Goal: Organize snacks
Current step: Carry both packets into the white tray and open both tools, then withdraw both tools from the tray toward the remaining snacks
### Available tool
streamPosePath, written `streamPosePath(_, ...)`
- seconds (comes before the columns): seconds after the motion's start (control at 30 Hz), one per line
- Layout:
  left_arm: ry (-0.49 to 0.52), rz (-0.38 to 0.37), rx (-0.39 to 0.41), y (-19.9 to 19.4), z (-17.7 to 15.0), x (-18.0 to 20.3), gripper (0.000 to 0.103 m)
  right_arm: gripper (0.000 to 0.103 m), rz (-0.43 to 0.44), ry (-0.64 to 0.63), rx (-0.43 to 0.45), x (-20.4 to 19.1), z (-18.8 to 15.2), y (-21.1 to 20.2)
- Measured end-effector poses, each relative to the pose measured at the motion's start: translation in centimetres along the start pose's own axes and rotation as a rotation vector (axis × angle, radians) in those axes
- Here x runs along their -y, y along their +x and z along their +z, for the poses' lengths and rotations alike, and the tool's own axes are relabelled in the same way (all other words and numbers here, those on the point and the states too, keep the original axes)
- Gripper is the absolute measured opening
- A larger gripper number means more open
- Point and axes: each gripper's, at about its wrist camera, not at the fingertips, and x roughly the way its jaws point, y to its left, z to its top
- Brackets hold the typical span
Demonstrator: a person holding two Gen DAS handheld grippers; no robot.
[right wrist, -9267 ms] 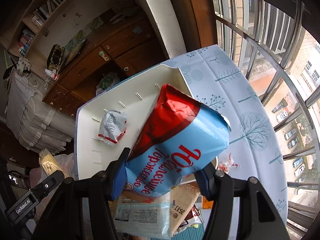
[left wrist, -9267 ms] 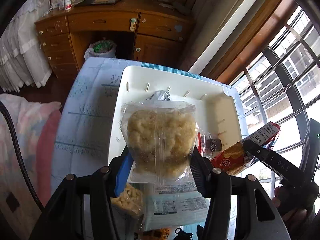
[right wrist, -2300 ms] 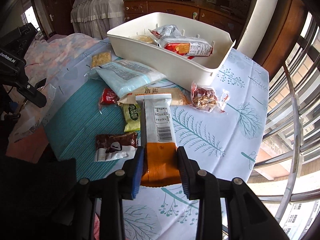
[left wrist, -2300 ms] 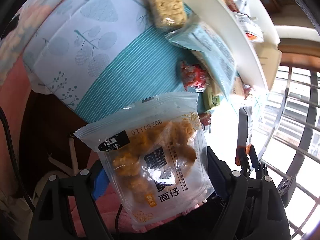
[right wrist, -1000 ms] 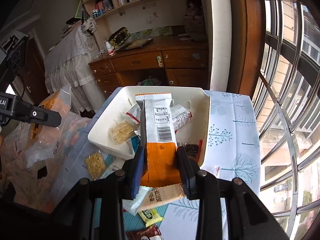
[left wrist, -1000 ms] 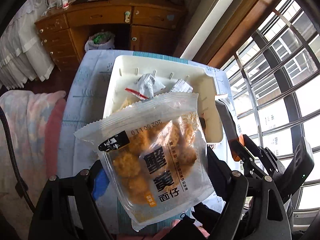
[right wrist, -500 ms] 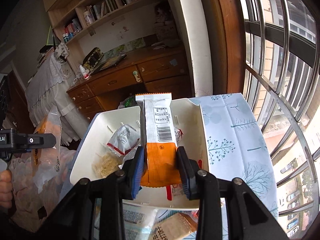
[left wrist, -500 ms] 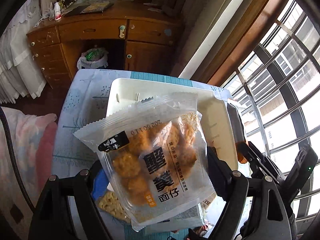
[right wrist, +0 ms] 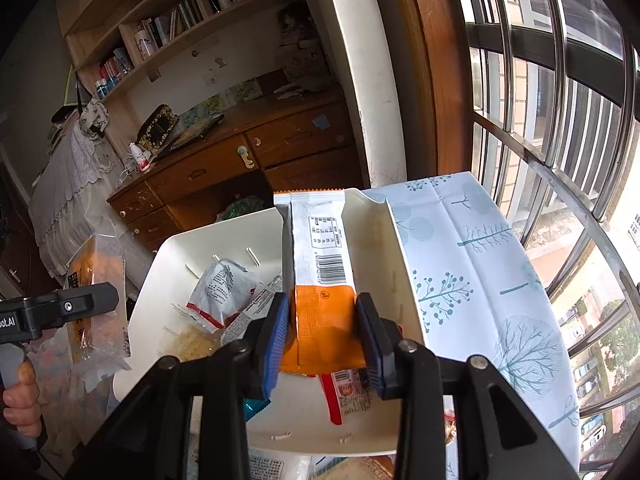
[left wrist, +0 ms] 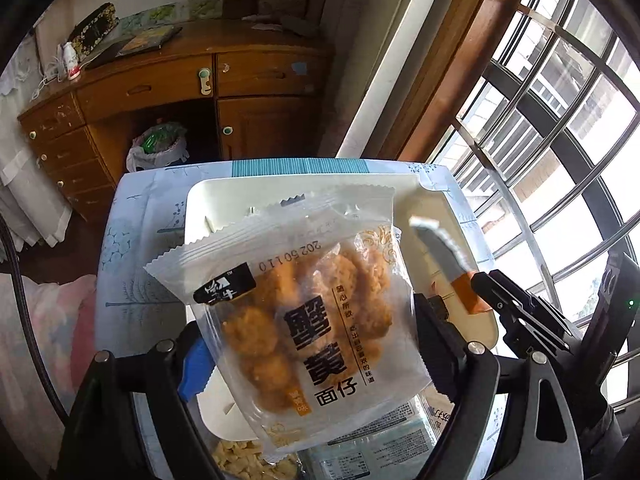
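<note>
My left gripper point(left wrist: 308, 344) is shut on a clear bag of orange fried snacks point(left wrist: 296, 316) and holds it above the near end of the white bin point(left wrist: 224, 196). My right gripper point(right wrist: 322, 328) is shut on a long white and orange snack pack point(right wrist: 320, 280) and holds it over the bin's point(right wrist: 400, 264) right side. The right gripper and its pack point(left wrist: 444, 256) also show at the right in the left wrist view. The left gripper with its bag point(right wrist: 96, 304) shows at the left in the right wrist view. Inside the bin lie a white and red packet point(right wrist: 222, 292) and other snacks.
The bin stands on a table with a blue tree-print cloth point(right wrist: 472, 264). More snack packs point(left wrist: 372, 452) lie on the table in front of the bin. A wooden desk with drawers point(left wrist: 168, 92) stands behind. Barred windows point(right wrist: 560, 92) are at the right.
Both grippers have moved in over the bin with their packs. The right pack now hangs lower, close to the bin's right wall.
</note>
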Motion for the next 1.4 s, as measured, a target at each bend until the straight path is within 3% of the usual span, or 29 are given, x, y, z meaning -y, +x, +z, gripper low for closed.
streamPosePath(0.1, 0.022, -0.004, 0.015, -0.4, 0.1, 0.1, 0.086, 0.038, -0.008, 0.016, -0.009, 0.1, -0.1, -0.2)
streamPosePath(0.2, 0.035, -0.014, 0.034, -1.3, 0.4, 0.3, 0.093, 0.056, -0.034, 0.035, -0.018, 0.2, -0.1, -0.8)
streamPosePath(0.47, 0.052, -0.042, 0.055, -4.0, -0.3, 0.7, 0.093, 0.057, -0.08, 0.055, 0.026, -0.1, -0.4, -4.1)
streamPosePath(0.67, 0.053, -0.053, 0.075, -6.8, -1.8, 0.6, 0.093, 0.064, -0.103, 0.076, 0.058, -0.3, -1.2, -7.4)
streamPosePath(1.07, -0.016, 0.037, 0.13, -13.8, -6.5, 0.3, 0.093, 0.067, -0.032, 0.122, 0.076, -0.2, -3.5, -12.5)
streamPosePath(1.4, -0.061, 0.102, 0.123, -17.9, -11.6, 0.8, 0.093, 0.074, 0.031, 0.113, 0.043, 0.4, -6.6, -16.0)
